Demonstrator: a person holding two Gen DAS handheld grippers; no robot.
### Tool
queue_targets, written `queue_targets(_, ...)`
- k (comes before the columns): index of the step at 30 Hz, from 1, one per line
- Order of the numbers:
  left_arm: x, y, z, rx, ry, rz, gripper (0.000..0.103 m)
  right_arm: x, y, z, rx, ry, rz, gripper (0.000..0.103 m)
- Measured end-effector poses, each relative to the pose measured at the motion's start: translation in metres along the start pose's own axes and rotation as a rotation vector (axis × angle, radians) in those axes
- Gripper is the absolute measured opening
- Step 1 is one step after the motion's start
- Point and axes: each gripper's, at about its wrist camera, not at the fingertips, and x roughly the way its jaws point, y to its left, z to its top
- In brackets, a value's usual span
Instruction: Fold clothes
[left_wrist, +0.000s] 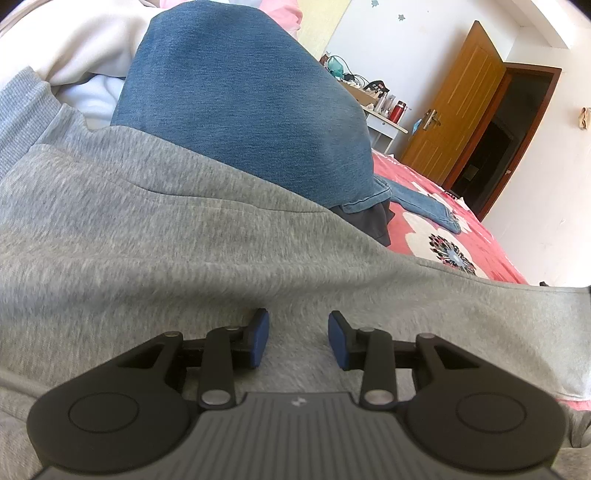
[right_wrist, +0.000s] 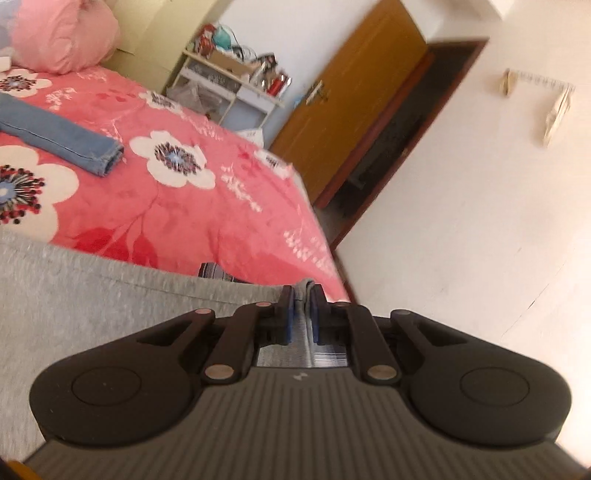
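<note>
Right wrist | right gripper pinches grey garment edge | left gripper parted, empty, over it

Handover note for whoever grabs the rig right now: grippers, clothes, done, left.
Right gripper: shut on an edge of the grey garment, fabric pinched between the pads.
Left gripper: jaws apart over the grey garment, nothing pinched between the pads.
Clothes: grey garment spread in front of both grippers on the floral bedspread. Jeans lie beyond it, one leg stretched out on the bedspread. White garment at the far left.
Done: one edge gripped.
Left: fold the grey garment, then probably the jeans and the white one; none looks folded yet.
</note>
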Motion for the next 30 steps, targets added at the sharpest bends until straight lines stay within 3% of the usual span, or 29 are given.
queue_targets(6,0.0,0.0,0.0,0.0,0.0,0.0,0.037,0.043,0.016,-0.011,0.014,0.079,-0.008,0.008)
queue_targets(9,0.0,0.001,0.0,-0.001,0.001,-0.002,0.037,0.065,0.014,-0.02,0.055,0.17,-0.048,0.009)
queue_targets(12,-0.001,0.001,0.0,-0.001,0.0,-0.003,0.037,0.062,-0.022,-0.029,0.266,0.187,-0.07,0.014)
queue_targets(15,-0.002,0.001,0.0,-0.002,-0.002,-0.009,0.038,0.03,-0.062,-0.039,0.486,0.131,-0.064,0.019)
queue_targets(18,-0.006,-0.001,0.0,0.007,-0.013,-0.026,0.041,-0.022,-0.072,-0.048,0.535,0.085,0.015,0.021)
queue_targets(20,-0.014,-0.008,0.001,0.023,-0.028,-0.049,0.041,-0.06,-0.07,-0.059,0.577,0.082,0.105,0.033)
queue_targets(23,-0.032,-0.024,0.002,0.062,-0.032,-0.09,0.041,-0.105,-0.068,-0.093,0.76,0.144,0.289,0.043)
queue_targets(27,-0.069,-0.046,0.006,0.09,0.02,-0.153,0.042,-0.12,-0.051,-0.146,0.989,0.281,0.494,0.043)
queue_targets(30,-0.106,-0.05,0.008,0.087,0.047,-0.171,0.042,-0.111,-0.024,-0.161,1.068,0.32,0.589,0.043)
